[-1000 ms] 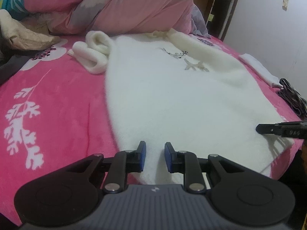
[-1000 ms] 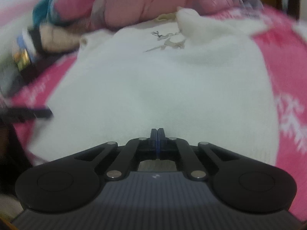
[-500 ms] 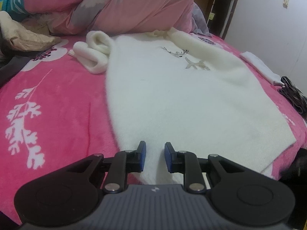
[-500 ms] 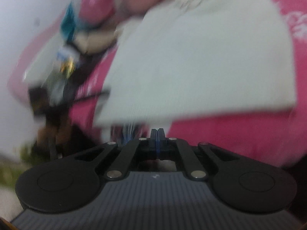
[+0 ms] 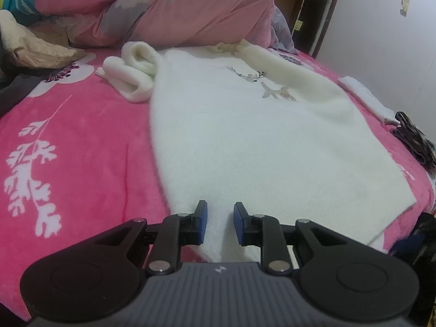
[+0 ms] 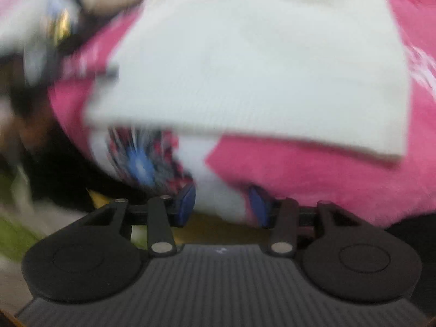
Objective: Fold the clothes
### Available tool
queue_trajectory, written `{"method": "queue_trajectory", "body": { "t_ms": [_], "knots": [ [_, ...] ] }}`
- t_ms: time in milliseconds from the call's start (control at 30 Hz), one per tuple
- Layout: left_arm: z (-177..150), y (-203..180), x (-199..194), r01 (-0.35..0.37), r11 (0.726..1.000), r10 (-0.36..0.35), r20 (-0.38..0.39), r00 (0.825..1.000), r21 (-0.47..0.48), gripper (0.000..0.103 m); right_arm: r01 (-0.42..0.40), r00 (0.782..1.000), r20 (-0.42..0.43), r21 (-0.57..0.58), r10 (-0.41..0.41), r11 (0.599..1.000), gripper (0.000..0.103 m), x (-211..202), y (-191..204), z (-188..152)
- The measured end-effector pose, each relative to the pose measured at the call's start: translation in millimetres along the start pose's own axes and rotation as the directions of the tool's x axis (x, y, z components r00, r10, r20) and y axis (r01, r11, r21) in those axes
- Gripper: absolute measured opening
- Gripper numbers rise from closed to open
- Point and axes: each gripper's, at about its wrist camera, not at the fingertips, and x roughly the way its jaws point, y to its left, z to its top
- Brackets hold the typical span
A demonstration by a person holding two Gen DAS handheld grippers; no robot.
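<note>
The left claw hovers low over the near hem of a white fleece sweater, its blue pads apart with a narrow gap and nothing pinched. The right claw, blurred, is opening off the bed's edge, nothing clearly between its pads. One sweater lies flat on a pink flowered bed: cream-white, fuzzy, two small deer stitched on the chest. Its long axis runs away from the left camera, collar far, hem near. One sleeve bunches at the left; another runs along the right side.
</note>
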Motion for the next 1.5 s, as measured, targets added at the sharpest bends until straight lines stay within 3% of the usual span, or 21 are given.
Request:
{"method": "queue_trajectory", "body": {
  "t_ms": [200,267,400,467,567,667,733,800,900,933,967,1000,1067,1133,1200,1300,1433,1500],
  "knots": [
    [-0.1,14.5,-15.8,0.084,0.994,-0.081,0.043,0.996,-0.072,0.036,-0.159,0.972,0.187,0.080,0.142,0.984,0.054,-55.8,-11.2,53.1],
    [2.4,20.0,-20.1,0.091,0.992,-0.085,0.067,0.994,-0.087,0.038,-0.173,0.965,0.205,0.029,0.164,0.984,0.054,-46.3,-2.8,85.0],
    [14.8,32.4,-16.6,0.075,0.993,-0.065,0.107,0.992,-0.093,0.042,-0.158,0.959,0.194,-0.231,0.204,0.960,0.055,10.8,48.4,162.6],
    [20.6,37.0,-3.2,0.075,0.993,-0.066,0.102,0.993,-0.086,0.043,-0.119,0.963,0.177,-0.398,0.204,0.910,0.058,47.3,90.5,195.6],
    [28.6,43.8,17.1,0.084,0.993,-0.076,0.095,0.993,-0.085,0.043,-0.038,0.979,0.137,-0.607,0.152,0.793,0.062,119.6,155.3,244.2],
    [30.7,50.6,28.2,0.116,0.989,-0.105,0.113,0.988,-0.092,0.043,0.020,0.994,0.087,-0.711,0.059,0.703,0.063,189.3,205.6,278.1],
    [27.5,55.4,32.0,0.141,0.986,-0.129,0.128,0.983,-0.087,0.044,0.004,1.000,0.004,-0.752,-0.001,0.659,0.063,233.6,224.4,293.1],
    [24.3,60.1,34.6,0.164,0.982,-0.150,0.141,0.979,-0.090,0.044,0.001,0.994,-0.070,-0.785,-0.090,0.620,0.063,275.2,235.1,299.0],
    [20.2,66.8,36.6,0.193,0.975,-0.174,0.160,0.972,-0.109,0.044,0.151,0.959,-0.001,-0.842,-0.282,0.517,0.054,322.7,227.0,292.3],
    [20.3,68.6,37.1,0.201,0.972,-0.181,0.162,0.970,-0.118,0.044,0.163,0.960,0.014,-0.839,-0.279,0.520,0.050,327.8,221.8,293.7],
    [20.6,70.2,37.5,0.209,0.970,-0.187,0.162,0.969,-0.127,0.044,0.154,0.968,0.006,-0.808,-0.252,0.569,0.029,323.9,219.3,301.3],
    [20.2,71.1,38.1,0.213,0.968,-0.191,0.165,0.968,-0.132,0.044,0.140,0.975,-0.002,-0.770,-0.222,0.622,0.024,318.8,217.0,309.9],
    [19.2,69.9,39.0,0.214,0.968,-0.191,0.167,0.967,-0.131,0.043,0.107,0.987,-0.013,-0.686,-0.159,0.720,0.022,308.7,212.6,327.0],
    [19.1,68.2,40.0,0.209,0.970,-0.188,0.165,0.968,-0.123,0.042,-0.015,1.000,-0.017,-0.560,0.006,0.828,0.021,295.0,207.4,354.5],
    [19.1,67.2,41.1,0.204,0.972,-0.184,0.163,0.969,-0.117,0.039,-0.131,0.990,-0.009,-0.450,0.142,0.884,0.021,291.4,207.0,380.9],
    [18.0,70.7,43.2,0.207,0.968,-0.185,0.157,0.970,-0.141,0.033,-0.214,0.973,0.009,-0.359,0.232,0.909,0.021,309.0,204.0,404.8],
    [16.9,78.6,45.3,0.228,0.957,-0.201,0.157,0.967,-0.180,0.029,-0.296,0.953,-0.013,-0.257,0.304,0.920,0.021,353.1,183.9,407.0],
    [16.8,78.6,46.7,0.227,0.957,-0.200,0.156,0.967,-0.180,0.029,-0.359,0.933,-0.046,-0.179,0.357,0.916,0.028,378.1,171.3,403.7]
  ]
}}
